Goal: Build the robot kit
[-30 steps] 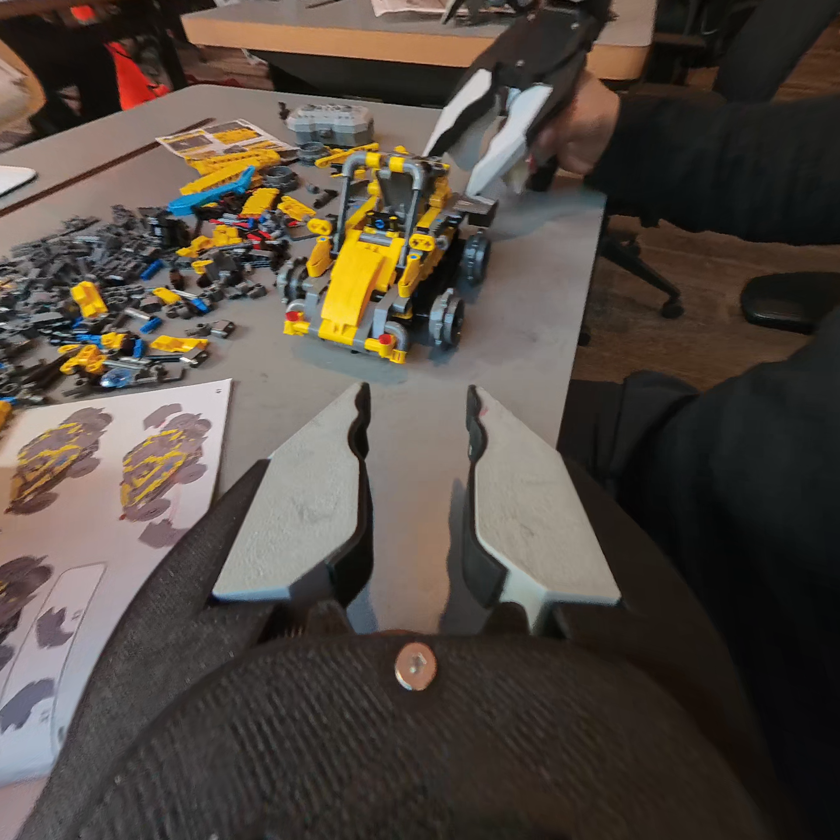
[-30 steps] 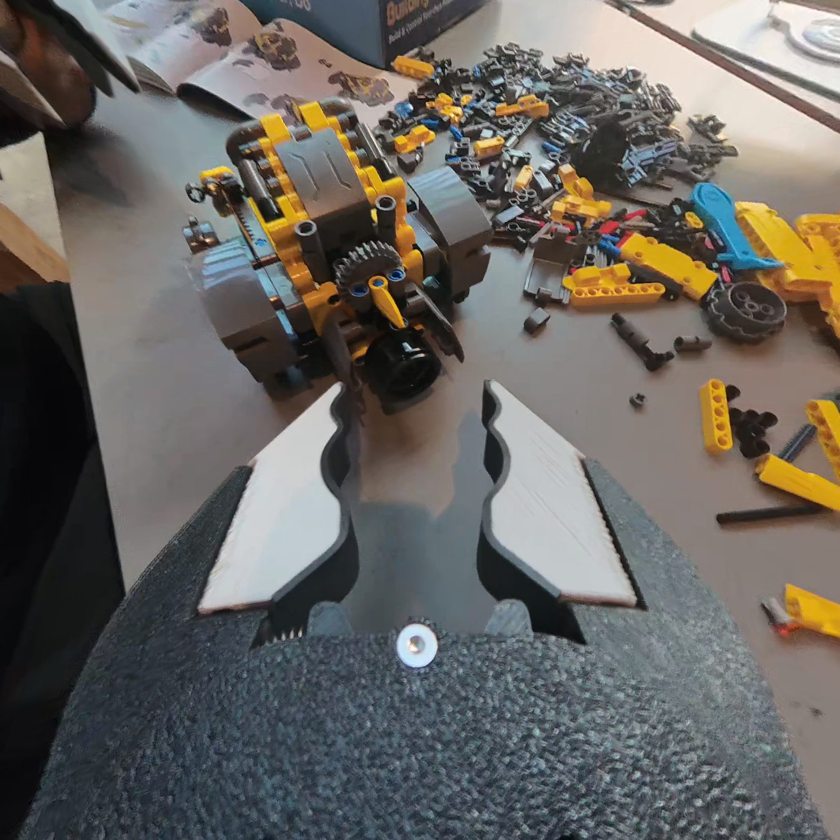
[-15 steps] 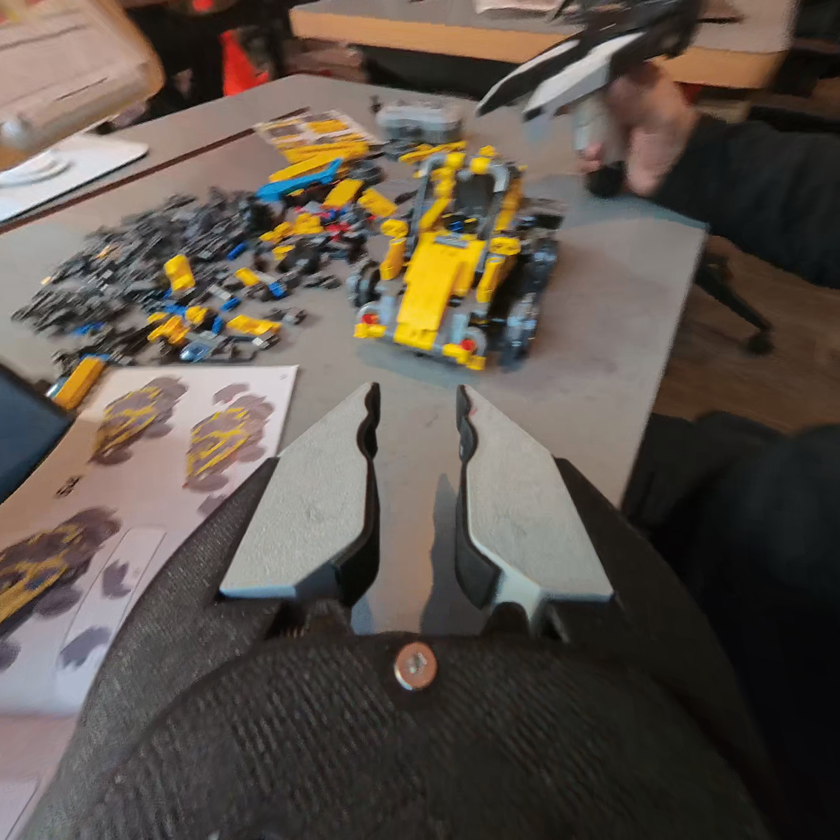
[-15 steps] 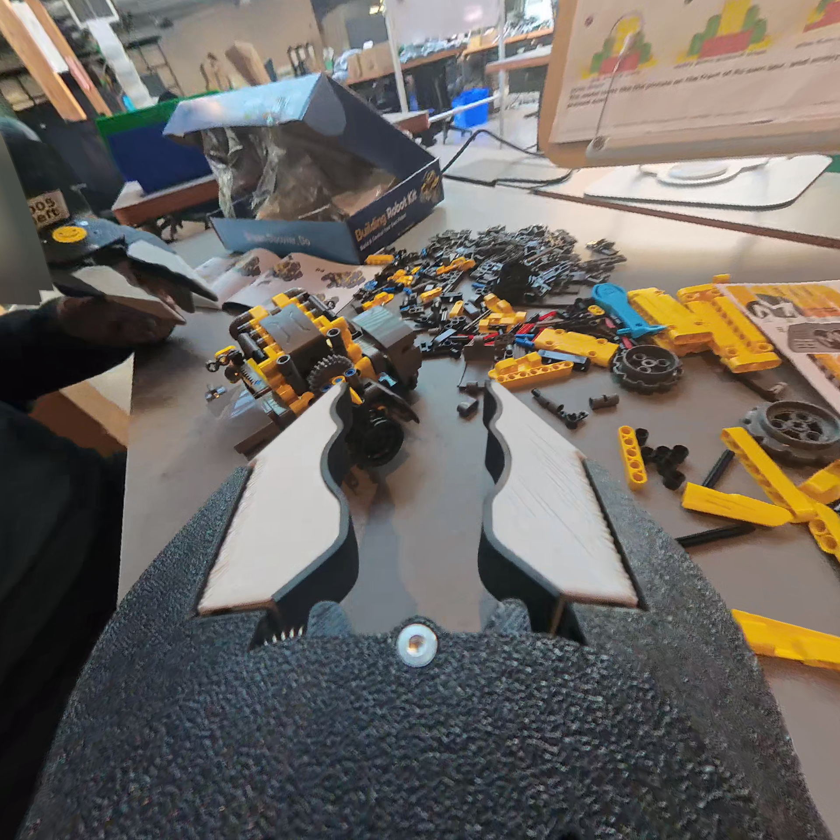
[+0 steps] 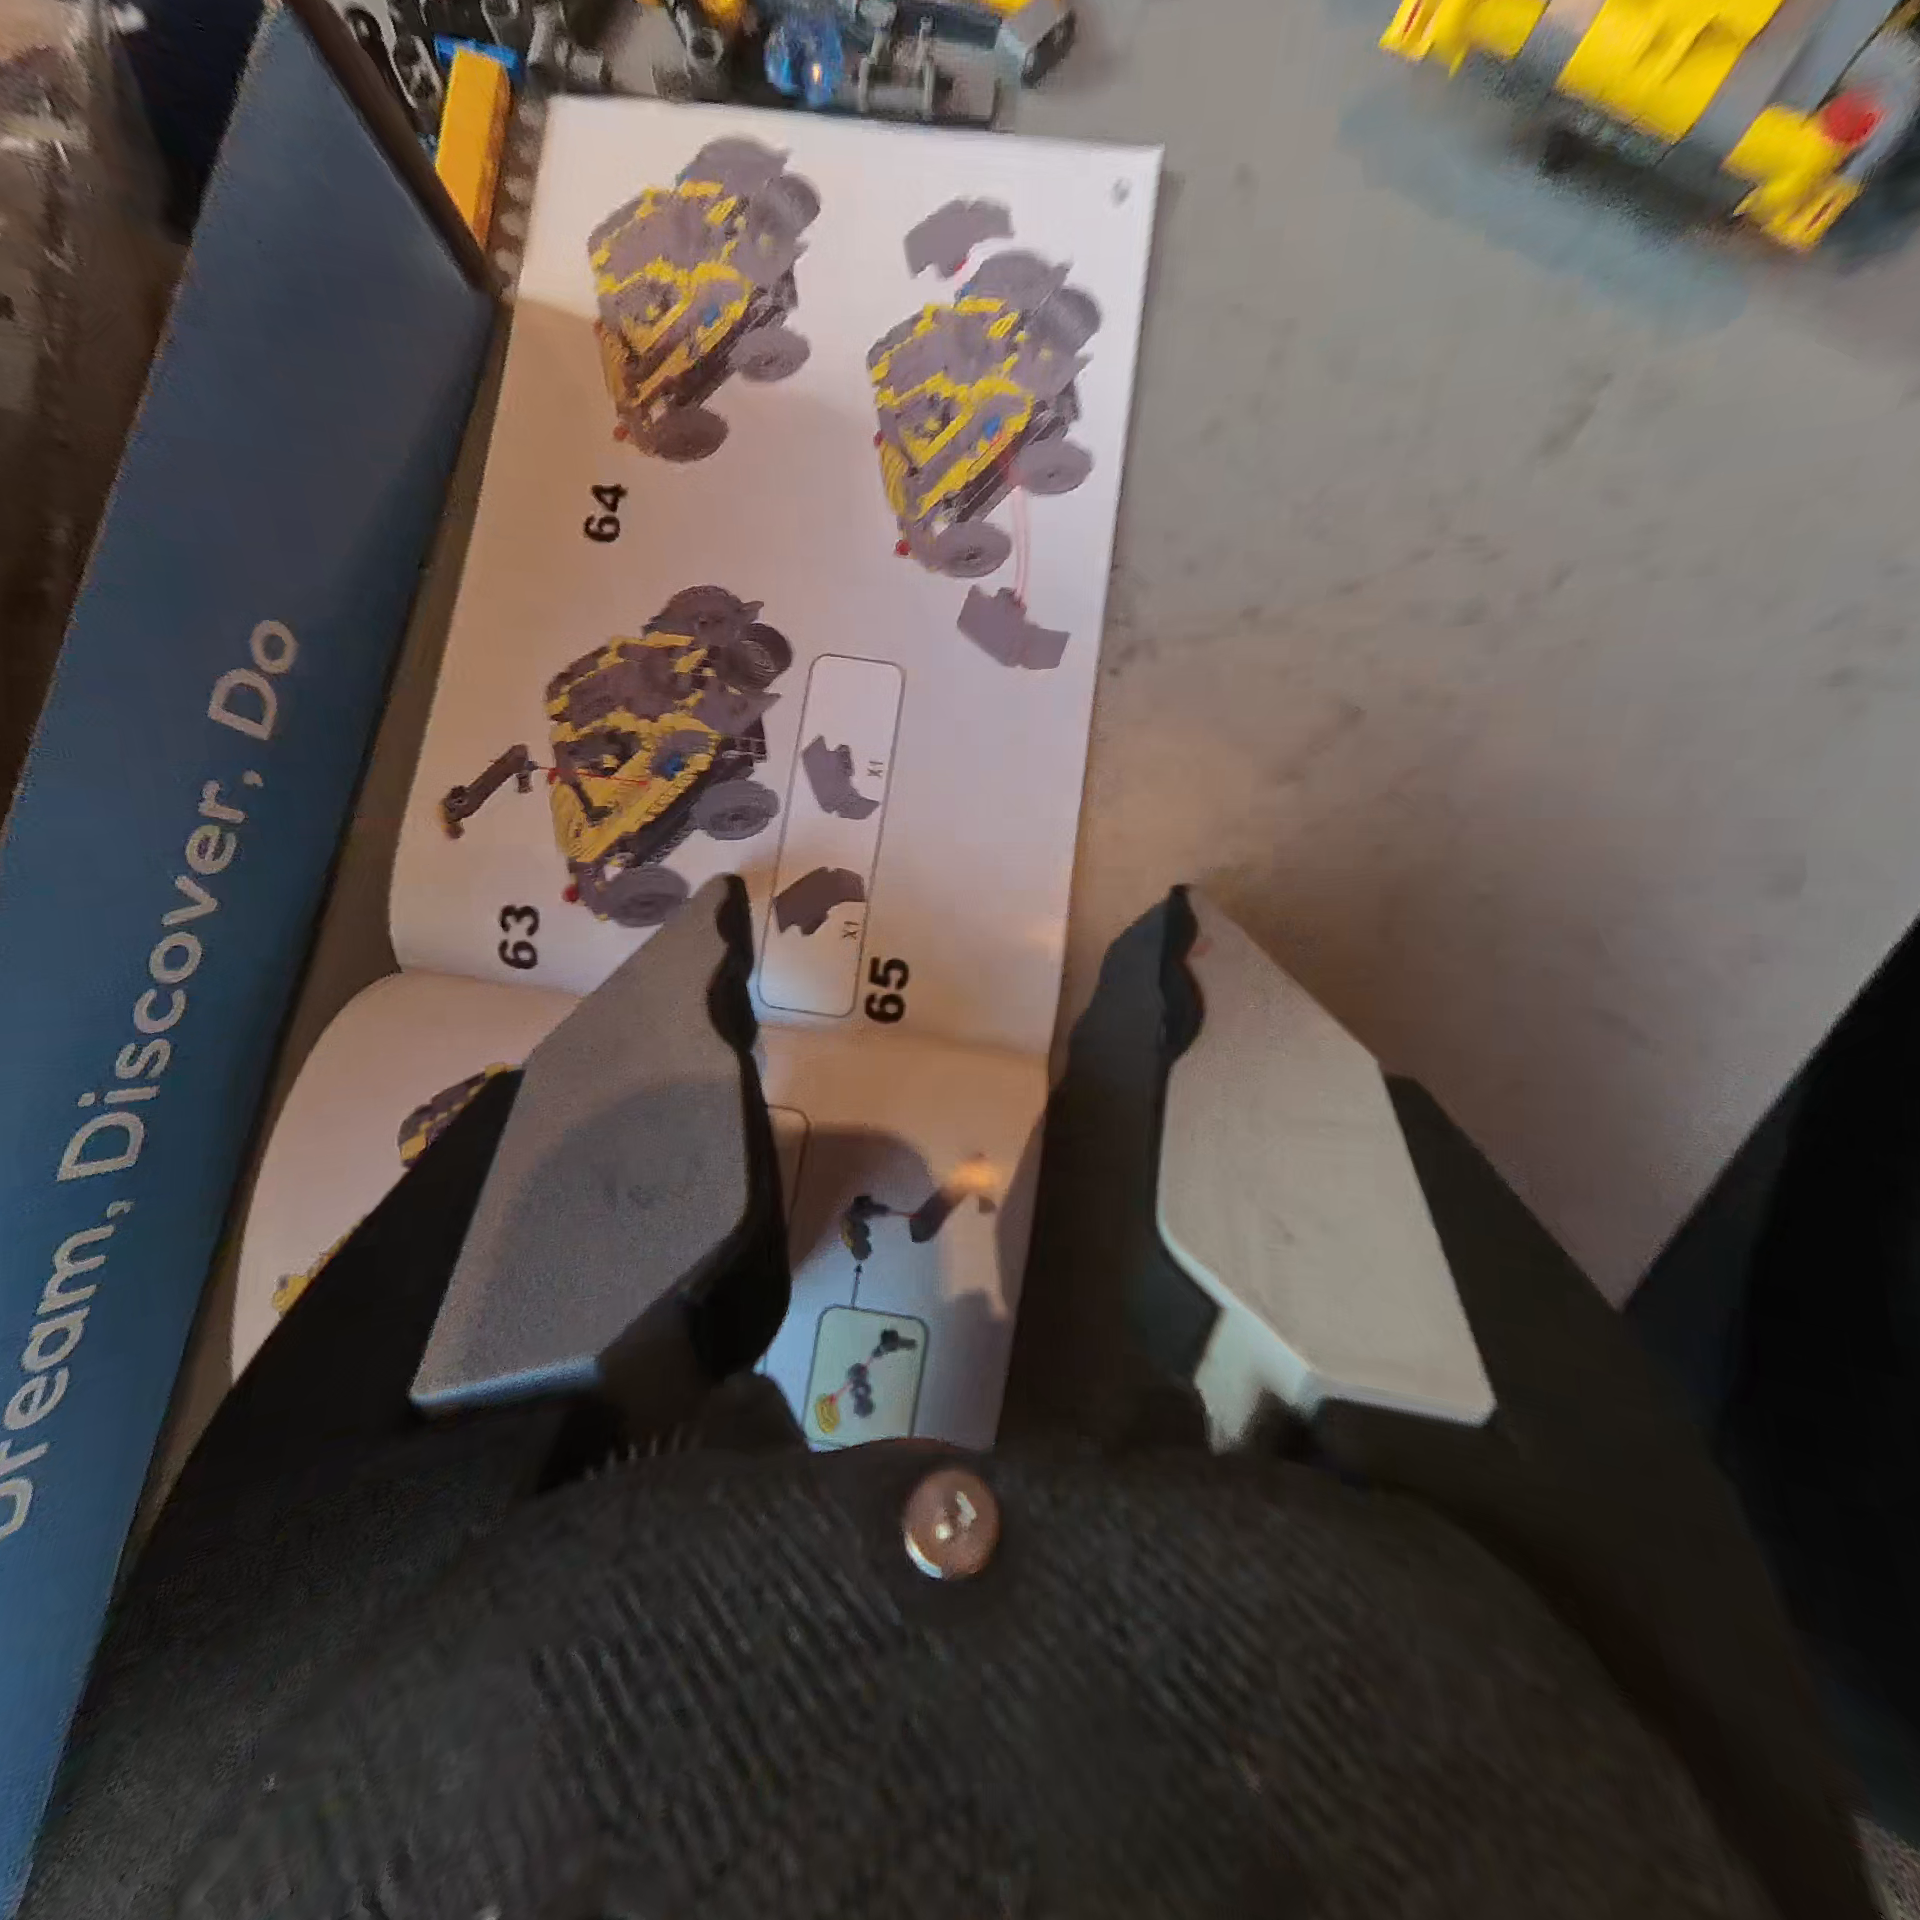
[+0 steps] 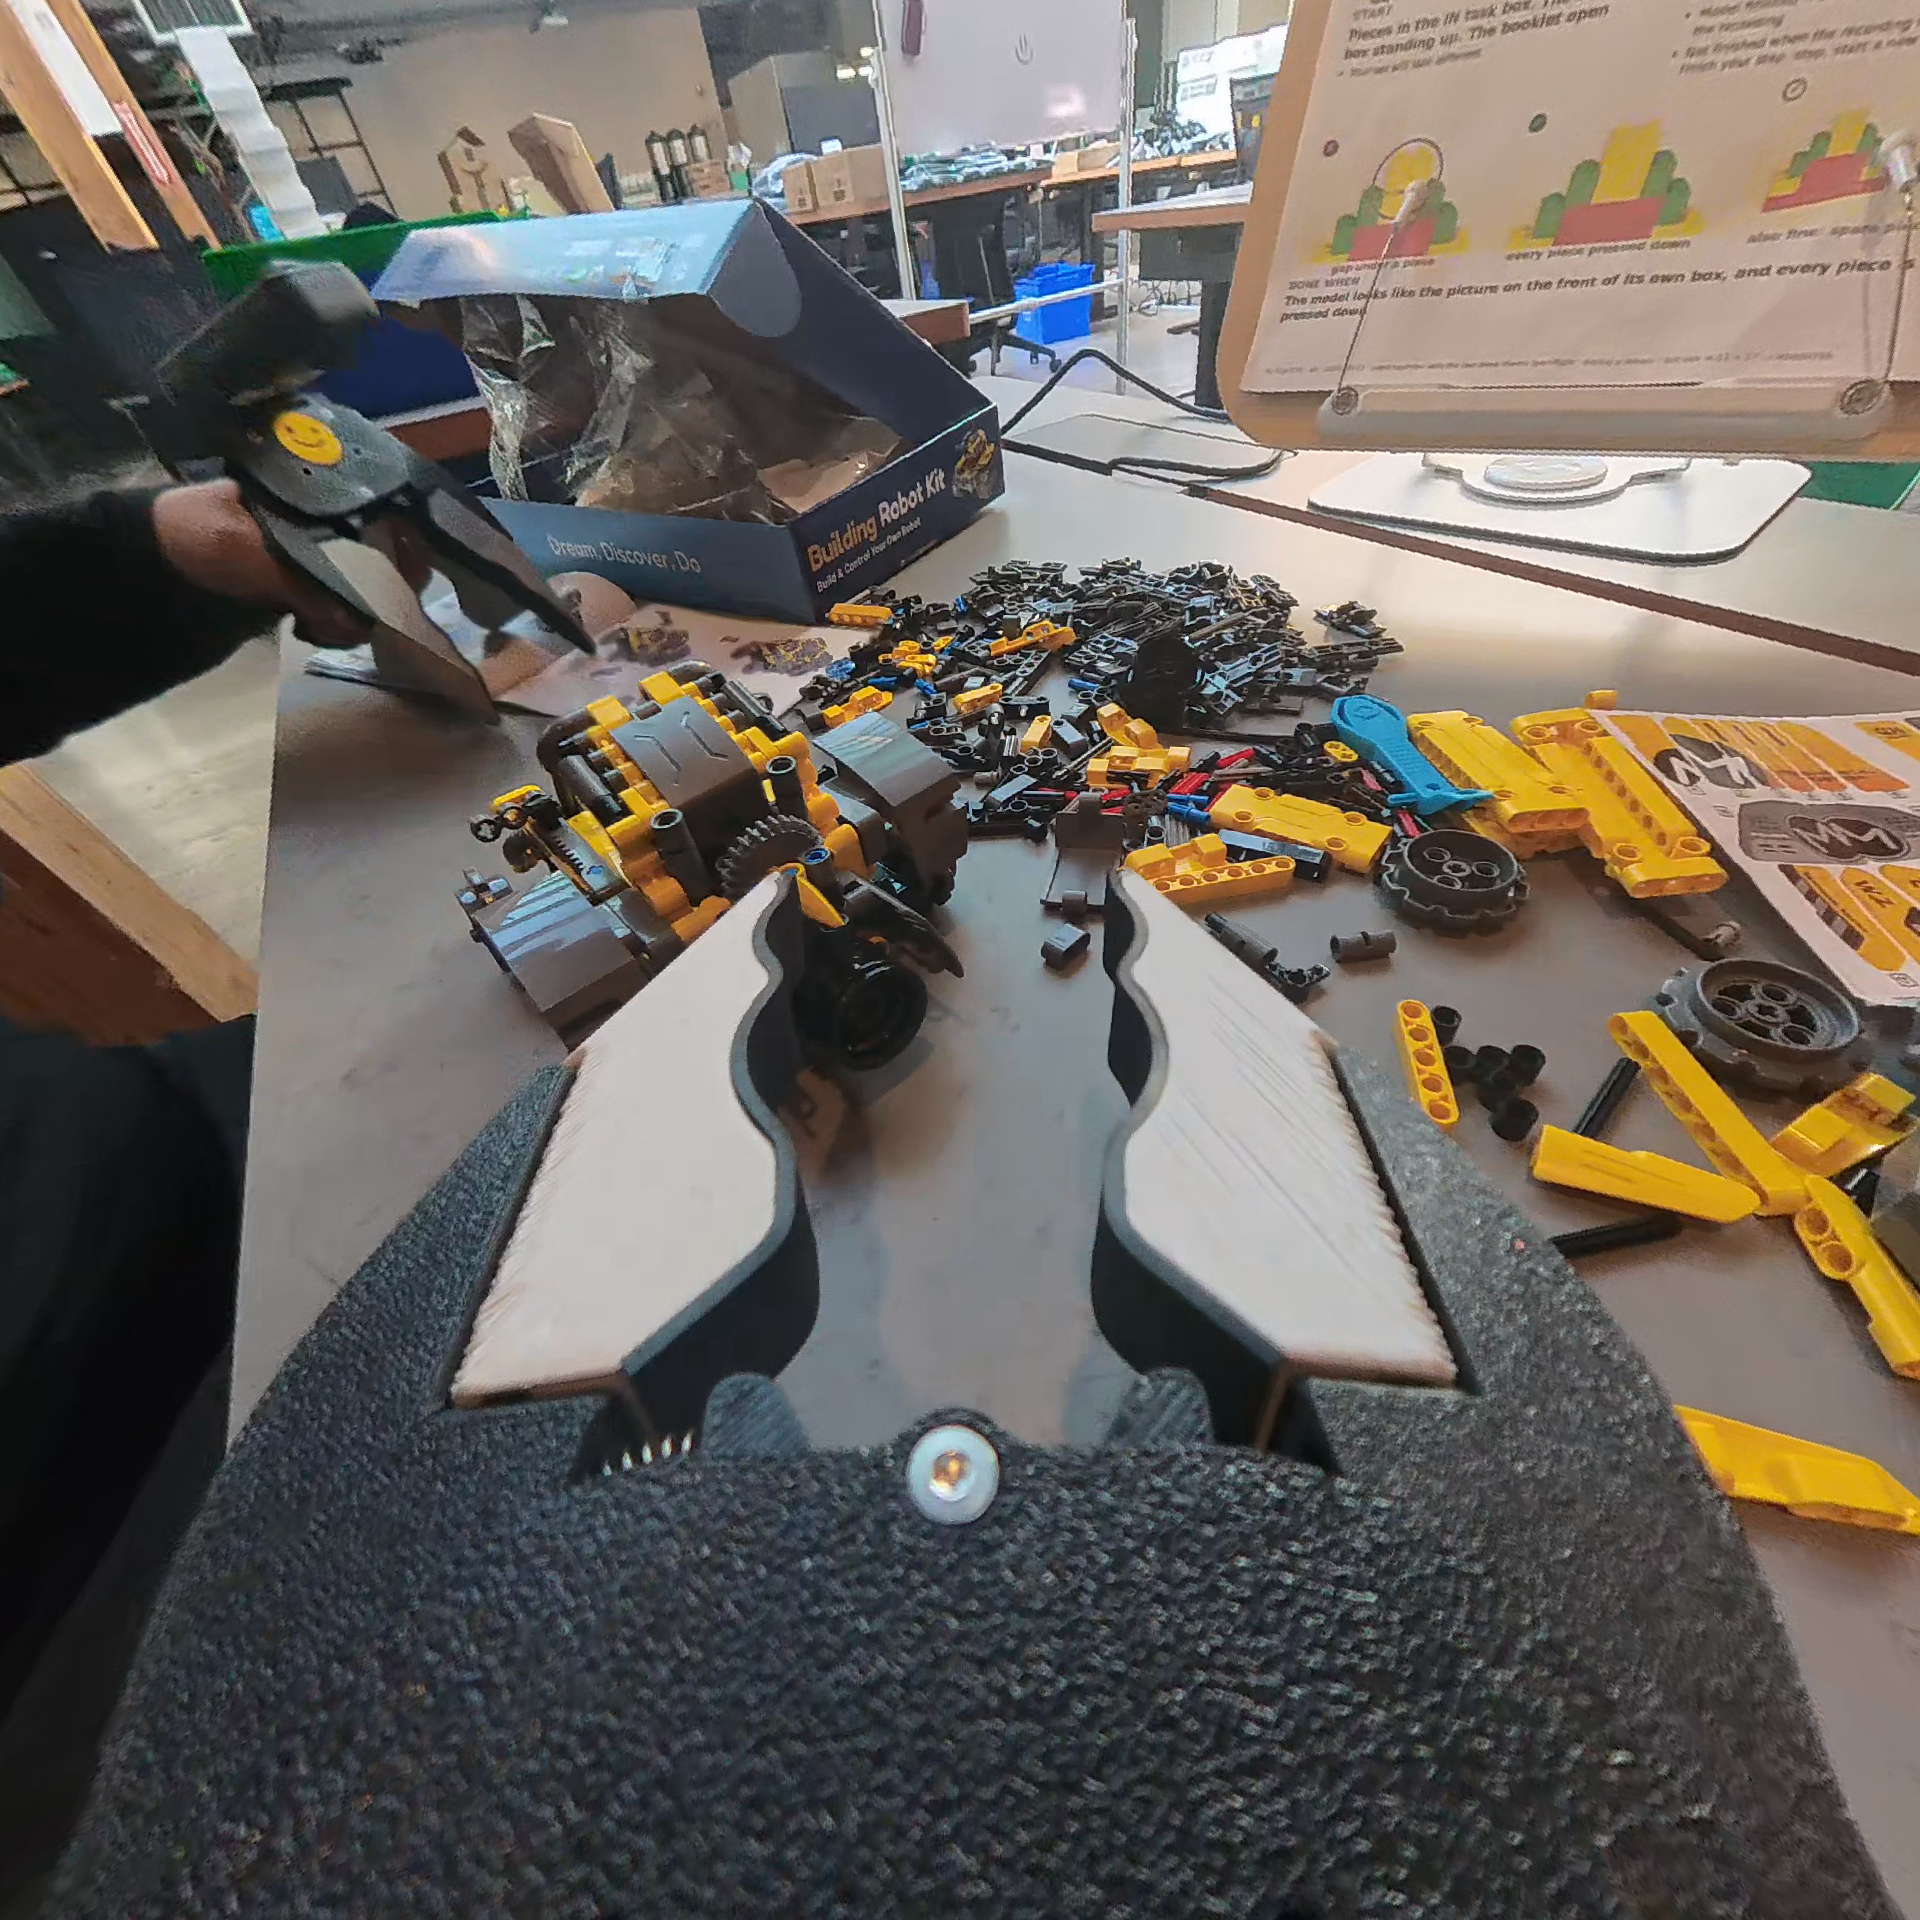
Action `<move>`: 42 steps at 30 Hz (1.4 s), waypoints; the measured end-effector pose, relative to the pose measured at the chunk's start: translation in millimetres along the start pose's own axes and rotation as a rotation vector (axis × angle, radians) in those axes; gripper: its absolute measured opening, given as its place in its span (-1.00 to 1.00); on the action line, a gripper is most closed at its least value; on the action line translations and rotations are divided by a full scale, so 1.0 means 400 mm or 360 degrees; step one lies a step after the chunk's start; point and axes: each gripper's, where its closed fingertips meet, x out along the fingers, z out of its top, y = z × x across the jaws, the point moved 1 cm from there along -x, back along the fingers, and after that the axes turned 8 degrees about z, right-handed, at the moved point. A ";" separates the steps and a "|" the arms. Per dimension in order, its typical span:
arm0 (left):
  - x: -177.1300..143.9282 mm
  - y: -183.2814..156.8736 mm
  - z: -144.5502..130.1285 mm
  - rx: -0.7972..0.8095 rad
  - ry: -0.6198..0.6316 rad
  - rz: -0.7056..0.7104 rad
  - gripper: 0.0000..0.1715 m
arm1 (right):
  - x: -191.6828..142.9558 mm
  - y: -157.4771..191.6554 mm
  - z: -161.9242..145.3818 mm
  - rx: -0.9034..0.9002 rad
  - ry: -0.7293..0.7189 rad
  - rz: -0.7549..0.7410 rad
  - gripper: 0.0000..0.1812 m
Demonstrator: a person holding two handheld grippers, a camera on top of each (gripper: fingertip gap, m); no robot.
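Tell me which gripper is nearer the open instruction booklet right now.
Left. The left gripper hovers directly over the instruction booklet, fingers open. The right gripper is across the table, behind the yellow vehicle model.

Ahead of the right claw (image 6: 951, 904) sits a yellow-and-grey toy car (image 6: 717, 831); right of it, yellow, black and blue bricks (image 6: 1143, 707). Left of the left claw (image 5: 951, 904), a dark blue box (image 5: 229, 675).
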 end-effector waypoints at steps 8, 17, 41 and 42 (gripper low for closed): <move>-0.021 -0.042 -0.026 0.0069 -0.0079 -0.0085 -0.44 | -0.012 0.014 0.001 -0.0018 -0.0026 -0.0066 -0.42; -0.125 -0.136 -0.132 0.0471 -0.0023 -0.0434 -0.71 | -0.020 0.130 0.037 -0.0122 -0.0128 -0.0100 -0.46; -0.139 -0.245 -0.061 0.0301 -0.0459 -0.0156 -0.08 | 0.525 0.522 -0.191 -0.0585 0.1391 0.0554 -0.76; -0.139 -0.244 -0.063 0.0299 -0.0461 -0.0159 -0.09 | 0.525 0.522 -0.192 -0.0576 0.1406 0.0571 -0.77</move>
